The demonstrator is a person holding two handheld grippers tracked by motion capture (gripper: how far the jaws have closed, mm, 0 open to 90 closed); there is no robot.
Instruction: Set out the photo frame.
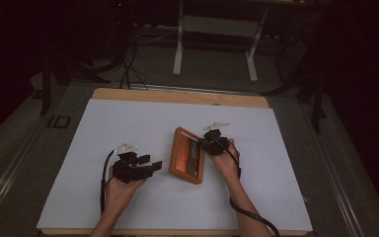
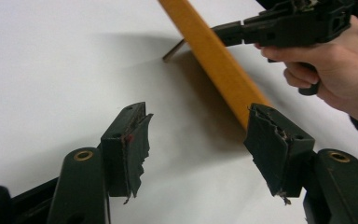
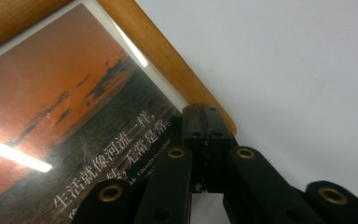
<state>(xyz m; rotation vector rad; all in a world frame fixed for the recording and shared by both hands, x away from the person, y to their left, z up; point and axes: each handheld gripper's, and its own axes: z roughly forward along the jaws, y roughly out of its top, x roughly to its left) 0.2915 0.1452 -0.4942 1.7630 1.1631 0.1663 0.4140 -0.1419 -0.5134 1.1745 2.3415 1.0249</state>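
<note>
A wooden picture frame [image 1: 186,155] with an orange sunset print and white lettering [image 3: 74,93] stands on the white sheet between my hands. In the left gripper view its orange edge [image 2: 214,60] stands tilted, with a thin prop behind it. My right gripper [image 1: 203,144] is shut with nothing between its jaws; its closed tips [image 3: 207,114] rest on the glass against the frame's wooden border. The same gripper [image 2: 223,31] reaches over the frame's top edge in the left gripper view. My left gripper [image 1: 150,162] is open just left of the frame, its jaws [image 2: 198,135] empty.
The white sheet [image 1: 128,123] covers a wooden table whose far edge [image 1: 177,95] shows bare. Beyond it on the dark floor stand a white-legged stand [image 1: 214,29] and loose cables [image 1: 128,64]. Each gripper trails a black cable towards the near edge.
</note>
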